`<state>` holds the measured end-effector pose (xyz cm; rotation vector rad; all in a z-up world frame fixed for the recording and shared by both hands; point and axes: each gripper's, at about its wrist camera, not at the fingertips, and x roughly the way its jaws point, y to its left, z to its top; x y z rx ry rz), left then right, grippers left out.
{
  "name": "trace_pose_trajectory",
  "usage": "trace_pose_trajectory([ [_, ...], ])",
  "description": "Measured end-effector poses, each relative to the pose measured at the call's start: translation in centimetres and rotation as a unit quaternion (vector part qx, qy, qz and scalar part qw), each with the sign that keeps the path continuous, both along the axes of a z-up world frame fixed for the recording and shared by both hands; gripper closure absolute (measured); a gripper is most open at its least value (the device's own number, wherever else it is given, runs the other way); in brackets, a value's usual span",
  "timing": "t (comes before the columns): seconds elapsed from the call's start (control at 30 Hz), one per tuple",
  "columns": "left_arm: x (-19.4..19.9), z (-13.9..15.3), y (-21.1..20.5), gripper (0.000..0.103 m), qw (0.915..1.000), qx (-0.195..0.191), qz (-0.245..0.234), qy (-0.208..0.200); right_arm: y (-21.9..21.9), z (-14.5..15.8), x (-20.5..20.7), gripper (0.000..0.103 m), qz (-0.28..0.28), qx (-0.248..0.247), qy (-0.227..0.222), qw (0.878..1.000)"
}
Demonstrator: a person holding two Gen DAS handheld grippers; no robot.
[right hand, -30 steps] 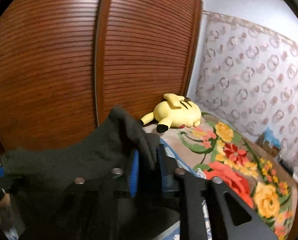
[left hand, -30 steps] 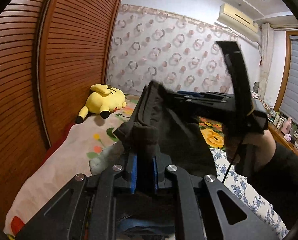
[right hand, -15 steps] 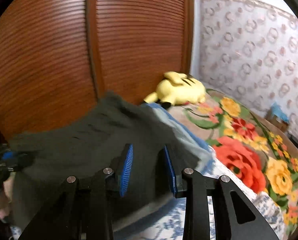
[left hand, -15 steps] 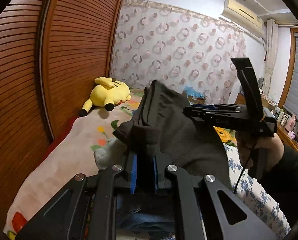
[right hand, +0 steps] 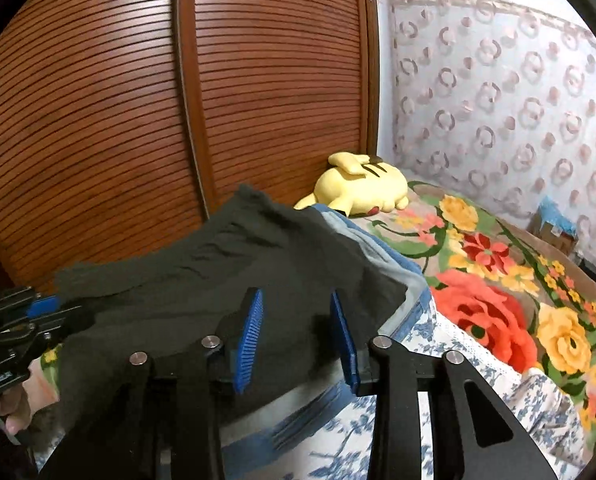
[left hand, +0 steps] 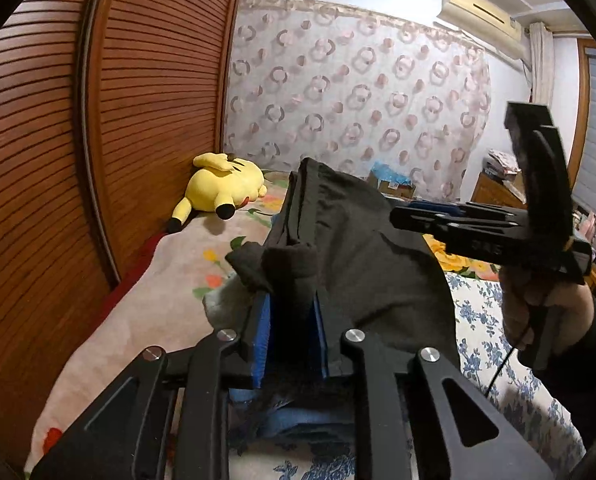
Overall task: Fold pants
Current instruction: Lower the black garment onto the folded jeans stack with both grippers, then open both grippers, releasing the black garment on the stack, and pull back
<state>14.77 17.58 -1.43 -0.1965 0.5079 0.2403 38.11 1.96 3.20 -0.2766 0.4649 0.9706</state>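
Note:
The pants (left hand: 361, 248) are dark grey cloth, held up over the bed. My left gripper (left hand: 290, 320) is shut on a bunched edge of them, which sticks up between the blue pads. In the right wrist view the pants (right hand: 218, 280) drape down to the left over a blue garment (right hand: 393, 276). My right gripper (right hand: 296, 328) is open just above the cloth, holding nothing. It also shows in the left wrist view (left hand: 429, 216), at the right beside the pants. The left gripper shows at the left edge of the right wrist view (right hand: 42, 312).
A yellow plush toy (left hand: 222, 188) lies at the head of the floral bed (right hand: 497, 292), against a slatted wooden wardrobe (right hand: 138, 120). A patterned curtain (left hand: 357, 100) hangs behind. Folded blue cloth (left hand: 298, 420) lies under the left gripper.
My right gripper has let go of the pants and opened wide. The freed side of the pants has dropped onto the blue garment. My left gripper still holds its edge.

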Motion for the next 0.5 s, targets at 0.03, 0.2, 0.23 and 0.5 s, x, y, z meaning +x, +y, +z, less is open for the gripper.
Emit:
trace_pose_trajectory([
  [0.03, -0.1, 0.1, -0.1, 0.079, 1.0, 0.003, 0.001, 0.0, -0.3, -0.1, -0.5, 0.061, -0.001, 0.001, 0.0, 1.0],
  [0.2, -1.2, 0.4, -0.2, 0.054, 0.9998, 0.021, 0.008, -0.001, -1.5, -0.2, -2.8, 0.058, -0.007, 0.006, -0.002, 1.0],
  [0.23, -1.4, 0.4, -0.2, 0.052, 0.9998, 0.019, 0.007, -0.001, -1.7, -0.2, -3.2, 0.058, -0.007, 0.006, -0.003, 1.0],
  [0.5, -3.0, 0.9, -0.3, 0.011, 0.9998, 0.016, 0.005, -0.009, -3.0, 0.2, -5.2, 0.058, -0.012, 0.011, -0.006, 1.0],
])
